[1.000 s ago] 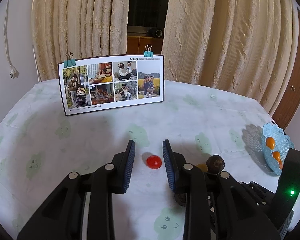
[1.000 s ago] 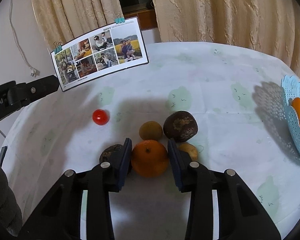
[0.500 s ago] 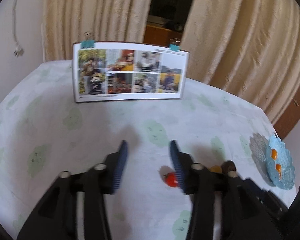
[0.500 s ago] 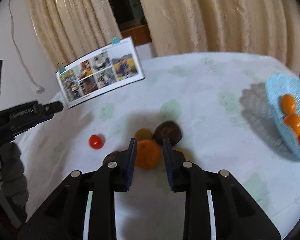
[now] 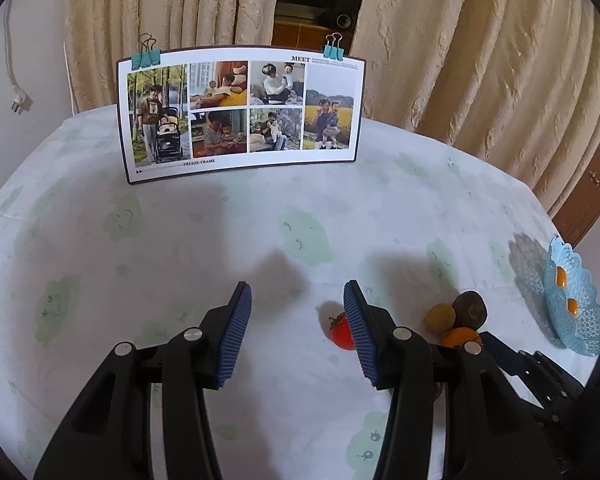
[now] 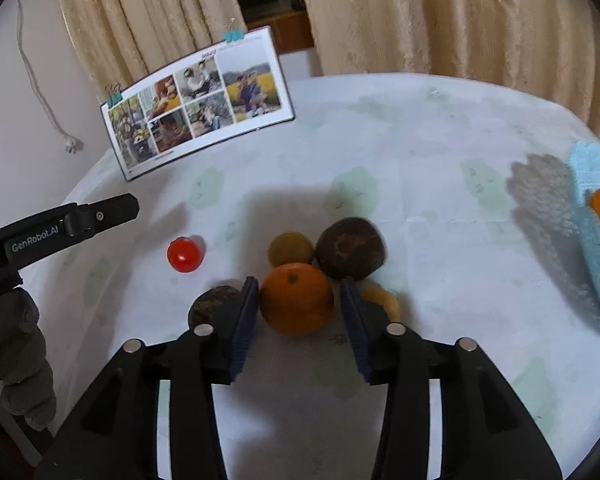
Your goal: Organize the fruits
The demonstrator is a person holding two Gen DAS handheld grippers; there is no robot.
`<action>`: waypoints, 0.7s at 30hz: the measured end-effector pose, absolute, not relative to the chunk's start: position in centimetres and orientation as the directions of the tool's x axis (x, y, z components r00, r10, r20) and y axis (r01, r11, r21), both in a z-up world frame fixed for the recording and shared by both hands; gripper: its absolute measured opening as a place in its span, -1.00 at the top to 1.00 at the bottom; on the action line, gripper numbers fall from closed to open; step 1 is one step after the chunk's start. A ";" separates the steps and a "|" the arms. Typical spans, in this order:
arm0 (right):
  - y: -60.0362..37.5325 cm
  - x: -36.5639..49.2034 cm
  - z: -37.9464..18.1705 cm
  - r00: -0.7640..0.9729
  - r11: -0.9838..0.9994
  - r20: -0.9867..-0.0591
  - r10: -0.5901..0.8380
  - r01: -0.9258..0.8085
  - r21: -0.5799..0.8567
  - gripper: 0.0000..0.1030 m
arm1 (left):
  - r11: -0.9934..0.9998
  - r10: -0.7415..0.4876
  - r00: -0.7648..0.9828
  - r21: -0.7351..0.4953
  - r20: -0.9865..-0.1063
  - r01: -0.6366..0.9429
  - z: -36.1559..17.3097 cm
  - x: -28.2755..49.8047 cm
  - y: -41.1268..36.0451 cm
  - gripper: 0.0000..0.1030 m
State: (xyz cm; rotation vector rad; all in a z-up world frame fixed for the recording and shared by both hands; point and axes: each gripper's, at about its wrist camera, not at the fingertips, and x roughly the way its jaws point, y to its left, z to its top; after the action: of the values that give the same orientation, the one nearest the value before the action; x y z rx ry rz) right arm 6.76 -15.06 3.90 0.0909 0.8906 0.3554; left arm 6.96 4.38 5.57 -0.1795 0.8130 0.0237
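Observation:
An orange (image 6: 296,298) lies on the table between the fingers of my right gripper (image 6: 299,306). Its jaws are opening; the left pad is at the peel and a thin gap shows at the right pad. Around the orange lie a large dark fruit (image 6: 350,248), a yellow-green fruit (image 6: 290,248), a small dark fruit (image 6: 214,304) and a yellowish one (image 6: 386,300). A red tomato (image 5: 340,334) rests just inside the right finger of my open left gripper (image 5: 298,312), partly hidden behind it. A blue lace basket (image 5: 576,312) holds small oranges.
A clipped photo board (image 5: 240,112) stands at the back of the table, with curtains behind it. The basket (image 6: 592,248) sits at the table's right edge. A gloved hand (image 6: 20,360) holds the left gripper, whose finger (image 6: 112,212) reaches in above the tomato (image 6: 185,255).
The left jaws have spread wider and shifted left, so the tomato now sits by the right finger. The right gripper narrowed and drew back, then came down around the orange with its jaws wider.

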 end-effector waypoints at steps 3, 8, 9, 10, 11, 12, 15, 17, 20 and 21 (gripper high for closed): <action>-14.3 6.9 3.9 0.573 0.939 -0.752 0.326 -0.285 0.190 0.14 | 0.985 -0.052 0.681 -0.148 -0.731 -0.085 5.3 7.2 4.2 0.06; -14.6 6.5 3.9 0.577 0.937 -0.743 0.338 -0.283 0.206 0.23 | 0.986 -0.061 0.670 -0.147 -0.740 -0.073 4.8 7.4 3.9 0.06; -14.8 6.4 4.1 0.582 0.936 -0.738 0.342 -0.279 0.213 0.23 | 0.987 -0.064 0.666 -0.146 -0.743 -0.067 4.7 7.5 3.7 0.06; -15.1 6.2 4.4 0.594 0.937 -0.727 0.344 -0.274 0.219 0.23 | 0.987 -0.068 0.664 -0.145 -0.745 -0.062 4.5 7.5 3.5 0.06; -15.3 6.1 4.6 0.605 0.937 -0.718 0.345 -0.272 0.221 0.23 | 0.988 -0.071 0.661 -0.144 -0.747 -0.057 4.4 7.5 3.4 0.06; -15.6 5.9 5.0 0.619 0.937 -0.705 0.345 -0.269 0.223 0.23 | 0.989 -0.074 0.657 -0.142 -0.750 -0.050 4.3 7.5 3.1 0.06; -16.4 5.1 6.2 0.673 0.944 -0.662 0.329 -0.254 0.211 0.23 | 0.990 -0.091 0.643 -0.137 -0.760 -0.022 3.6 7.6 2.2 0.06; -17.1 4.7 7.0 0.709 0.951 -0.634 0.310 -0.234 0.203 0.23 | 0.991 -0.100 0.635 -0.136 -0.766 -0.008 3.2 7.7 1.6 0.06; -18.3 4.4 7.6 0.745 0.959 -0.605 0.282 -0.202 0.198 0.23 | 0.991 -0.109 0.617 -0.134 -0.780 0.006 2.3 8.0 1.1 0.06; -18.7 4.3 7.7 0.753 0.960 -0.597 0.278 -0.193 0.204 0.23 | 0.991 -0.112 0.611 -0.135 -0.783 0.008 2.1 8.1 1.0 0.06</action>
State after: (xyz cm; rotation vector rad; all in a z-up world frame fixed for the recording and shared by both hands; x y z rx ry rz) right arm 4.30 -18.66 7.75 0.1324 0.6717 0.2574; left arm 8.09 1.02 2.10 -0.1226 0.9111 -0.0693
